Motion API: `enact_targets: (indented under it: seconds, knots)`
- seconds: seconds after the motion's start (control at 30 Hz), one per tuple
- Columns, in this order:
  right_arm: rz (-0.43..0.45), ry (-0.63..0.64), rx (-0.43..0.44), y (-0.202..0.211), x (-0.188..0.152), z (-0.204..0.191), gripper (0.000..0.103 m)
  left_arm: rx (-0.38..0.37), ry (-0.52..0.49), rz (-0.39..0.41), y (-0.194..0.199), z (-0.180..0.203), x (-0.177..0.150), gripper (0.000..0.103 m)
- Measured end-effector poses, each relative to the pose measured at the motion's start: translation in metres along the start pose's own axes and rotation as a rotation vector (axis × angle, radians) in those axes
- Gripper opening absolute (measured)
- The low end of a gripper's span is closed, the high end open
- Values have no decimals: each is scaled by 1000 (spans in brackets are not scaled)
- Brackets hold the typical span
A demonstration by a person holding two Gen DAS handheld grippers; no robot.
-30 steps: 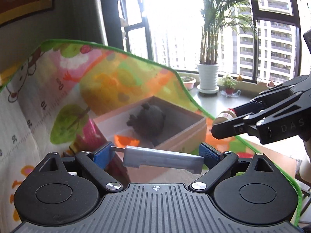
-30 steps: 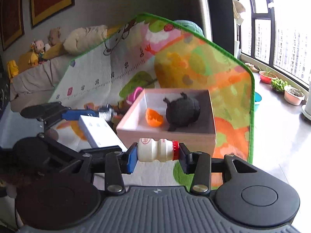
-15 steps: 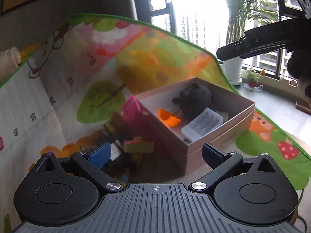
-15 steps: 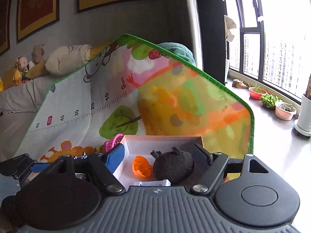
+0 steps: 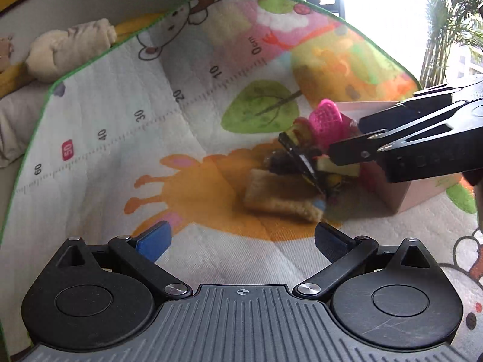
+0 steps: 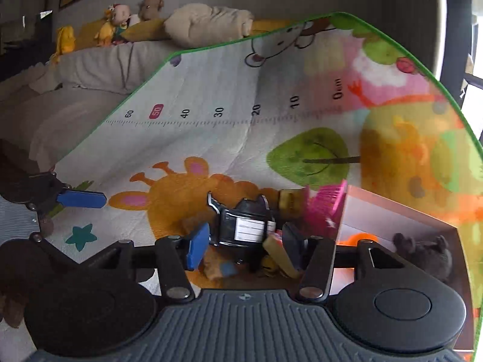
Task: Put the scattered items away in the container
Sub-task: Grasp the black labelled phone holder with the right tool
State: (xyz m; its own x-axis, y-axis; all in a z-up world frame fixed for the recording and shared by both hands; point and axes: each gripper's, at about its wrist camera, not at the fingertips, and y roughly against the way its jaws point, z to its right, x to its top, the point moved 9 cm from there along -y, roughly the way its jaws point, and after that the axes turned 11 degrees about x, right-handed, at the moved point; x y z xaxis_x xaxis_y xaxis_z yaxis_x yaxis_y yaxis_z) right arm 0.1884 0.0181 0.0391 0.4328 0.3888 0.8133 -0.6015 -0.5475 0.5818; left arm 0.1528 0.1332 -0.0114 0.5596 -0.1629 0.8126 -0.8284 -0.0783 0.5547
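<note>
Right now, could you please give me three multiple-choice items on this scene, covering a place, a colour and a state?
1. Where is the pink basket?
A. Inside the box
B. On the mat beside the box, outside it
C. Held in the left gripper

2. What colour is the border of the play mat?
A. Green
B. Blue
C. Black

3. What state is the left gripper in?
A. Shut on a bottle
B. Shut on nothing
C. Open and empty

Answers:
1. B: the right wrist view shows the basket just outside the box's wall.
2. A: a green strip runs along the mat's edge in both views.
3. C: its fingers stand wide apart with only mat between them.
</note>
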Motion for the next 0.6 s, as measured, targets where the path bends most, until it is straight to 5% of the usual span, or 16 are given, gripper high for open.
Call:
enact_targets:
  seconds: [0.17, 0.2, 0.23, 0.27, 0.43, 0.53, 0.6]
  knots:
    - [-26, 106, -63, -46, -2, -21, 54, 1, -6, -22, 3, -8, -15, 103]
    - [-39, 132, -90, -54, -4, -22, 49, 0, 0, -27, 3, -11, -17, 103]
    - [-56, 154, -111, -59, -7, -23, 27, 0, 13, -31, 4, -14, -19, 103]
    - [-71, 168, -119, -60, -10, -24, 22, 1, 26, -34, 5, -17, -20, 103]
    - [-93, 199, -35, -20, -32, -45, 11, 12, 96, -48, 11, -41, -25, 103]
    - [-147, 188, 109, 8, -53, -70, 15, 9, 149, -62, 13, -53, -26, 103]
    - [-158, 147, 191, 25, -62, -81, 32, 15, 180, -63, 15, -60, -25, 103]
